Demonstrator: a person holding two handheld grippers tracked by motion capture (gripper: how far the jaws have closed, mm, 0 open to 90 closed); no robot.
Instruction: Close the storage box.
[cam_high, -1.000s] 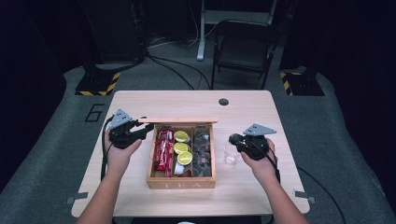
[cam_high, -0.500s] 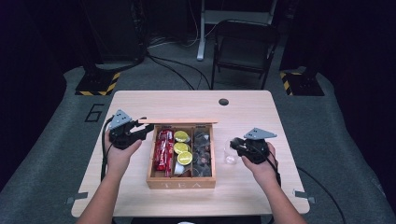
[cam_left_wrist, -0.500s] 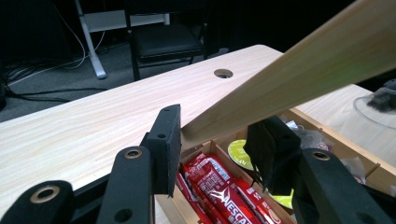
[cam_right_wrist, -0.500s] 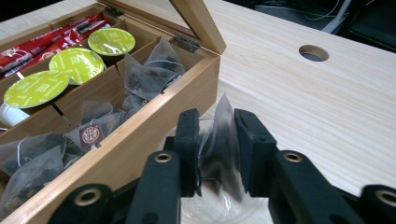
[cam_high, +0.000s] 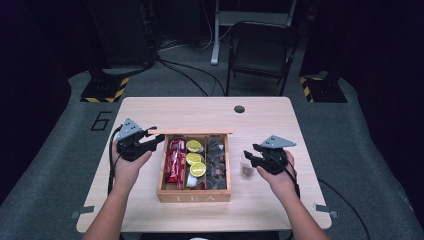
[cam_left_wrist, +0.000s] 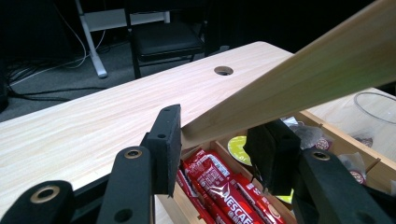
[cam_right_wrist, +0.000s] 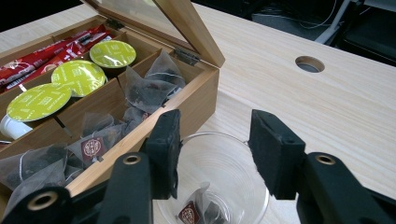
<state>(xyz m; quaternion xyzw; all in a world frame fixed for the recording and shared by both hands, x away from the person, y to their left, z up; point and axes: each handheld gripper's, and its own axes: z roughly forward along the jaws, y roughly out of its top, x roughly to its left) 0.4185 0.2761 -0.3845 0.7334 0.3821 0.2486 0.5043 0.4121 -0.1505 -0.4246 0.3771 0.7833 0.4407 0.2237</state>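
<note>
A wooden tea box (cam_high: 194, 194) sits mid-table with red sachets (cam_high: 175, 160), green capsules (cam_high: 194, 159) and tea bags (cam_high: 216, 162) in its compartments. Its lid (cam_high: 200, 132) stands raised. My left gripper (cam_high: 155, 141) is shut on the lid's left corner; in the left gripper view the pads (cam_left_wrist: 168, 135) clamp the lid (cam_left_wrist: 299, 70). Right of the box stands a clear glass cup (cam_high: 245, 166). My right gripper (cam_high: 248, 156) hovers over it. Its jaws have just been opening, with nothing between them. A tea bag (cam_right_wrist: 198, 210) lies in the cup (cam_right_wrist: 229, 163).
The table (cam_high: 270, 130) has a round cable hole (cam_high: 239, 109) at the back centre. A black chair (cam_high: 260, 50) and cables stand on the floor beyond the table. Bare tabletop lies behind the box and along the front right.
The right gripper's jaws have spread wider over the cup. The left gripper still holds the lid up in the same place.
</note>
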